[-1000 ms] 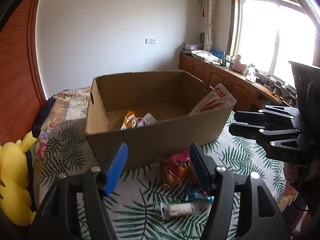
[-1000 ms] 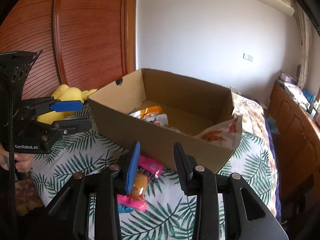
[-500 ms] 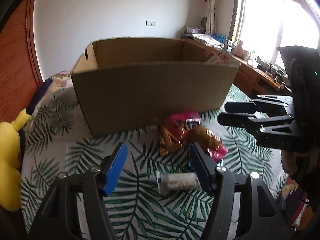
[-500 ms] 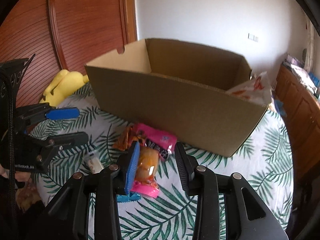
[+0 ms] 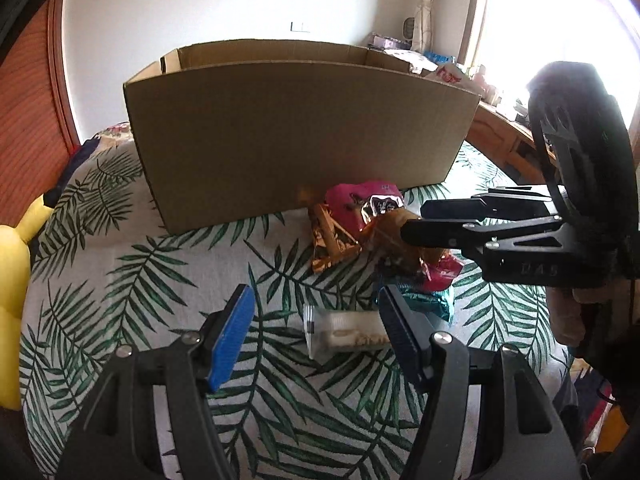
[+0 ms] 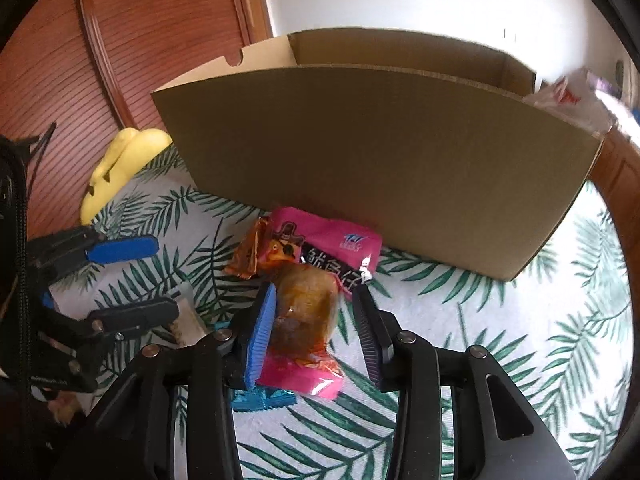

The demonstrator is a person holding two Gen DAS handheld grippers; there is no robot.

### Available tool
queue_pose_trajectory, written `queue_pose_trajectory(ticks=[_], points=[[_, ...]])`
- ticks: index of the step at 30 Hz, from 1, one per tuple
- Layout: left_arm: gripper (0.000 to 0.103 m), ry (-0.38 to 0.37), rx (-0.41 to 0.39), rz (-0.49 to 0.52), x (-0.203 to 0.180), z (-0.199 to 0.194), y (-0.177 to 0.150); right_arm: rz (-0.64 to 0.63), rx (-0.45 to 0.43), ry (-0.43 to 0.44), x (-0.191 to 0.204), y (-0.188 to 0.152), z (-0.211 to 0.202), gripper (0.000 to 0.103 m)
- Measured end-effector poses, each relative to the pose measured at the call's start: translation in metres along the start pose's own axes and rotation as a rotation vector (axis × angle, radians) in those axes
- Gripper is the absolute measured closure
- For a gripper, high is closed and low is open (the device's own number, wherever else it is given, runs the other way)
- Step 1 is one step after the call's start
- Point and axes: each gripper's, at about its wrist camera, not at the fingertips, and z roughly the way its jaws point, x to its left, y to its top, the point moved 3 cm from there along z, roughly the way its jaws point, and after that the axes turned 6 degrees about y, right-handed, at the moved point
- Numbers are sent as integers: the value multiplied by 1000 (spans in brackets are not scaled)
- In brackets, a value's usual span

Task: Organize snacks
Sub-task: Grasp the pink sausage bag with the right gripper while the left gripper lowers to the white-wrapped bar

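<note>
A cardboard box (image 5: 296,136) stands on the leaf-print bedspread; it also shows in the right wrist view (image 6: 384,152). In front of it lies a pile of snacks: a pink packet (image 6: 324,240), an orange-brown wrapper (image 5: 332,236), a teal wrapper (image 5: 432,300) and a clear packet of white biscuits (image 5: 344,332). My left gripper (image 5: 316,332) is open, low over the clear packet, which lies between its fingers. My right gripper (image 6: 316,320) is open around a clear-and-pink packet with a brown snack (image 6: 304,316).
A white snack bag (image 6: 568,96) sticks up from the box's right end. A yellow plush toy (image 6: 120,168) lies at the left by the wooden wardrobe (image 6: 120,40). A cabinet and window (image 5: 520,40) are at the right.
Both grippers have dropped from above the box down to the snack pile. The box now hides its contents. The right gripper's fingers now flank the brown snack packet.
</note>
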Motion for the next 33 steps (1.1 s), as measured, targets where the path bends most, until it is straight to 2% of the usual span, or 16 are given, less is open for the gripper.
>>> queue_pose_trajectory(ticks=[14,19,20,23,33], points=[[38,-1,24,-1,-3,6,-8,44,39,31,-2,-3,18,53],[38,-7,29,-1,-6,8,-8,30,31,22,-2,-3,16,53],[38,-7,31,0,-7,9,-8,31,27,27,-1,-3,16,58],[38,-10,32,3,-10,9,-8,28,24,30,-1,-4,16,62],[38,-20,39,25,-24,12,-8,38,-13,6,-4,-10,4,65]])
